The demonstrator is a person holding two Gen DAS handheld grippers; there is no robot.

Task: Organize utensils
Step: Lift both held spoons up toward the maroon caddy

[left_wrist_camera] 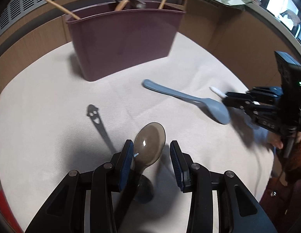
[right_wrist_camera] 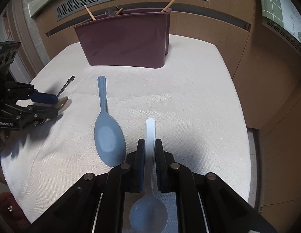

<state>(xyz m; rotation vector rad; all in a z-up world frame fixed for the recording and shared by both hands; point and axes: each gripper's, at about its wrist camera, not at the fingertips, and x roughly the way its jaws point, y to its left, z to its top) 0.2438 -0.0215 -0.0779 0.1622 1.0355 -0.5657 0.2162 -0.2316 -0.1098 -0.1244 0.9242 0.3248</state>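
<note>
A cream cloth is covering the table in front of brown panelling with a vent grille. The right gripper is clamping a white spoon by its handle. The left gripper is standing wide open around a smoky translucent spoon. A blue rice paddle is lying between them. Behind, a maroon utensil holder is holding wooden sticks.

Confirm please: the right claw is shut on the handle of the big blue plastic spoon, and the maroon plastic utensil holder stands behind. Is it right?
Not fully. In the right wrist view, the right claw is shut on the handle of the translucent white plastic spoon. The big blue plastic spoon lies free beside it. The maroon plastic utensil holder does stand behind.
</note>
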